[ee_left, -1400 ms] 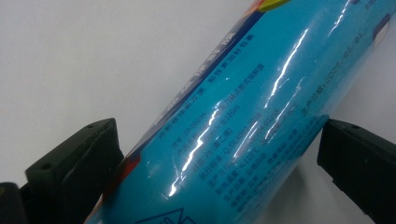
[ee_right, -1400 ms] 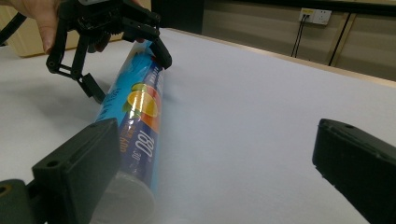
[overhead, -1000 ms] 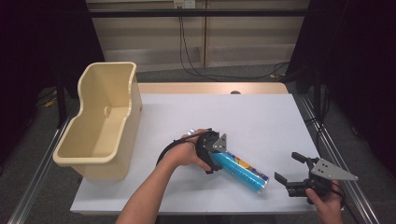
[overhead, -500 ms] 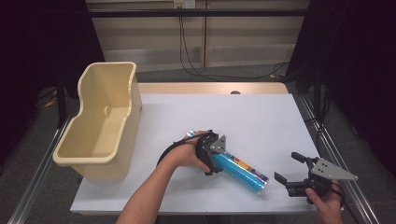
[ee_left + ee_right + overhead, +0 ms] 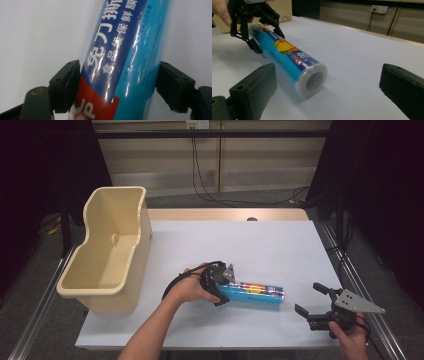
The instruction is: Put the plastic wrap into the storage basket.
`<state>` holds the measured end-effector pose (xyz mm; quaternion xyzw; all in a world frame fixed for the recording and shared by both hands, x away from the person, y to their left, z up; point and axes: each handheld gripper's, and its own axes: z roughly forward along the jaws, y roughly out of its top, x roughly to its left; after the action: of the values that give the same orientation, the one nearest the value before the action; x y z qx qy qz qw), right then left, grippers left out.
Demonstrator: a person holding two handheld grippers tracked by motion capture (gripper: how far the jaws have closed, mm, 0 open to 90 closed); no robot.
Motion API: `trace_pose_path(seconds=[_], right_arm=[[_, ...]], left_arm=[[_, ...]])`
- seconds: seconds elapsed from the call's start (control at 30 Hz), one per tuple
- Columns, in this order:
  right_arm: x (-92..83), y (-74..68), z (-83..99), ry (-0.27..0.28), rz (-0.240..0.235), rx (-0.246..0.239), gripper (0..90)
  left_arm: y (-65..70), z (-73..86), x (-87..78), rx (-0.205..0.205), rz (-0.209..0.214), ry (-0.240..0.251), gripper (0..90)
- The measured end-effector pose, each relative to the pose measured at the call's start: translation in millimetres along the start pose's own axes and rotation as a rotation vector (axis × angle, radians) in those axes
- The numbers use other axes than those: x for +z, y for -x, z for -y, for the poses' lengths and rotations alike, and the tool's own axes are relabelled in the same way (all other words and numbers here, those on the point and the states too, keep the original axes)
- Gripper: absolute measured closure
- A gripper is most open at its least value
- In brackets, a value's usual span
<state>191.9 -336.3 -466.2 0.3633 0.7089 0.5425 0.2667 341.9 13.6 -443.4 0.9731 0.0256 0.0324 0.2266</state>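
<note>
1. High view: a blue cling-film roll (image 5: pixel 255 294) lies on its side on the white table (image 5: pixel 260 245), front of centre. Its left end sits in the left gripper (image 5: pixel 220 285); the rest points toward the right gripper (image 5: pixel 312 307), which is near but apart from it.
2. Left gripper view: both black jaws are closed on the roll (image 5: pixel 120 62), one pad against each flank near the red band. Whether they bite hard or only touch cannot be told from this angle.
3. Right gripper view: the right claw's jaws stand wide apart with nothing between them, aimed at the roll's round end cap (image 5: pixel 313 80).
4. Handling, as a judgement: a rigid cylinder, probably light, with a glossy wrapper that throws glare, so likely slick and free to roll. Held at one end only, it would tend to droop or twist; a grip across the middle of the barrel, or a second hold at the free end, looks safer.
5. Materials: the cream plastic bin (image 5: pixel 107 255) at the table's left is smooth, deep and open-topped. The table surface is matt and flat.
</note>
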Motion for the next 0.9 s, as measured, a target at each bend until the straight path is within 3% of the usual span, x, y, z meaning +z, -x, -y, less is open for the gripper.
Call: trace_pose_path(seconds=[0.07,0.17,0.3,0.47,0.5,0.73,0.9], right_arm=[[0.7,0.0,-0.2,-0.001,-0.001,0.001,0.8],[1.0,-0.3,-0.6,0.001,-0.002,-0.003,0.9],[1.1,-0.4,-0.5,0.001,-0.002,-0.001,0.8],[1.5,-1.0,-1.5,0.004,-0.001,0.002,0.8],[1.5,-1.1,-1.5,0.002,-0.001,0.000,0.9],[2.6,-1.4,-1.6,0.005,-0.003,0.001,0.8],[3.6,-2.0,-1.6,0.002,-0.007,-0.001,0.8]], left_arm=[[-1.6,6.0,-5.2,-0.087,0.031,-0.015,27.9],[-0.4,17.9,-13.2,-0.169,0.048,-0.020,30.3],[2.1,27.0,-19.5,-0.185,0.056,-0.031,31.5],[0.3,22.0,-18.2,-0.205,0.067,-0.060,31.0],[-0.4,20.8,-18.4,-0.193,0.067,-0.073,31.1],[-1.7,17.8,-15.4,-0.212,0.065,-0.077,30.5],[-3.3,13.9,-10.8,-0.202,0.063,-0.074,30.2]])
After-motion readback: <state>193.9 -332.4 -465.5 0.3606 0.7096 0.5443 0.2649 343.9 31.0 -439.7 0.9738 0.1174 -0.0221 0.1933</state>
